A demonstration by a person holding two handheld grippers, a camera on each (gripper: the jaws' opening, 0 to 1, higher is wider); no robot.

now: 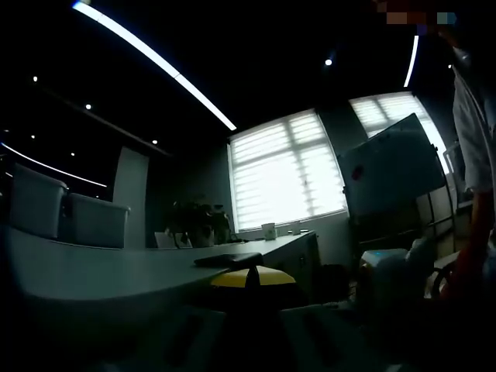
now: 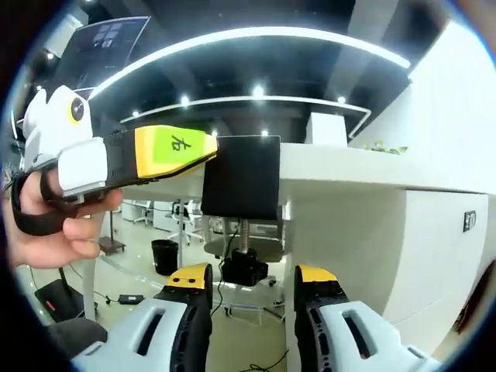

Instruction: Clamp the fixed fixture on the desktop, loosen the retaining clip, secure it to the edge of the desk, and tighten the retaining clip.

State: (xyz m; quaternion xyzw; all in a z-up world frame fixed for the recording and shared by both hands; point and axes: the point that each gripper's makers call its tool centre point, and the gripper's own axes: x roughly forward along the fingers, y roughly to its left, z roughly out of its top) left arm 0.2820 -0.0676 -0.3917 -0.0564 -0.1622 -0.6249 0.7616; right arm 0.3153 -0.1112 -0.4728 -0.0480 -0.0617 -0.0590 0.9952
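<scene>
The black clamp fixture point(image 2: 240, 177) sits on the edge of the white desk point(image 2: 349, 174). Its threaded screw point(image 2: 245, 231) and black knob point(image 2: 244, 267) hang below the desktop. My left gripper point(image 2: 211, 147), held in a hand, comes in from the left and its yellow jaws meet the fixture's top corner. In the dim left gripper view those yellow tips point(image 1: 252, 277) are closed together just under the fixture's flat top plate point(image 1: 229, 259) on the desk point(image 1: 101, 271). My right gripper point(image 2: 254, 283) is open below the desk, jaws either side of the knob.
The desk's white side panel point(image 2: 434, 256) stands right of the fixture. Under the desk are a bin point(image 2: 164, 256) and cables on the floor. A whiteboard point(image 1: 391, 167), potted plants point(image 1: 198, 221) and chairs point(image 1: 93, 221) surround the desk. A person point(image 1: 477, 155) stands at right.
</scene>
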